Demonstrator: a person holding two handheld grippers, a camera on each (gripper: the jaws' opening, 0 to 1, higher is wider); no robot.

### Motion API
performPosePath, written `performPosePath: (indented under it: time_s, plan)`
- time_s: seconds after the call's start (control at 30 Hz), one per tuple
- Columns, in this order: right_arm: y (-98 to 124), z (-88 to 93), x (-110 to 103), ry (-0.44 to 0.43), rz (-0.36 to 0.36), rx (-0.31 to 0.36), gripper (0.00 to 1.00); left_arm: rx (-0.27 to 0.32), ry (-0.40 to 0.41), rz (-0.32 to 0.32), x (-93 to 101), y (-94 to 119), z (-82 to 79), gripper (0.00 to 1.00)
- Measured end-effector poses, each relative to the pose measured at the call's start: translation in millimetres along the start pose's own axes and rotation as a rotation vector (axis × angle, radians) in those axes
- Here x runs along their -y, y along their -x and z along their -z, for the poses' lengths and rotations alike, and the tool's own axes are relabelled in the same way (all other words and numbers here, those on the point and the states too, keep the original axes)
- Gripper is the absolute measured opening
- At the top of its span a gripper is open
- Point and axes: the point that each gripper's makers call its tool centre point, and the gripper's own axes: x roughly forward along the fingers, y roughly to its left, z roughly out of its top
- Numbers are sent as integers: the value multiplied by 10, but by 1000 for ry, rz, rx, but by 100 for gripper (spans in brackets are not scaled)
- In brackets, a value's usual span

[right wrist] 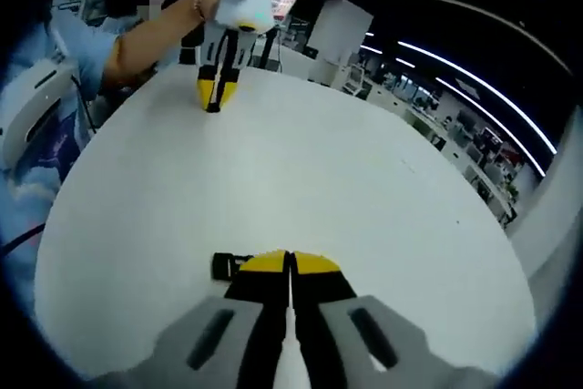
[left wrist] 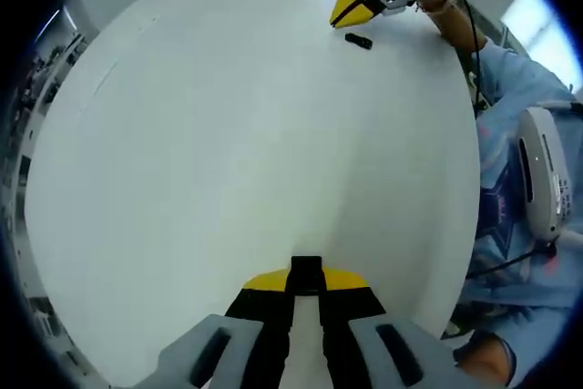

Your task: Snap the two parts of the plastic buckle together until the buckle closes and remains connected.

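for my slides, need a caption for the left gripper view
Left gripper shut on one buckle part over the white table; second part beside right gripper.

Each view looks from low over the desk (left wrist: 228, 152), along its own jaws, from opposite edges, facing the other. The left gripper view looks across to the right gripper (left wrist: 351, 11) at the far edge. The right gripper view looks back at the left gripper (right wrist: 214, 97). Both share the bare white desk between them
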Motion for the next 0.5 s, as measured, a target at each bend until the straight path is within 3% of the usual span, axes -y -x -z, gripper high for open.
performPosePath:
  time_s: [0.27,0.5]
  plan:
    - [155,160,-104,-55,-62,-12,0,-5,-1,2,-1,-3,-6,10]
    - [89,168,-193,-62,-101,-26,0,-4,3,1,-2,2,-12,10]
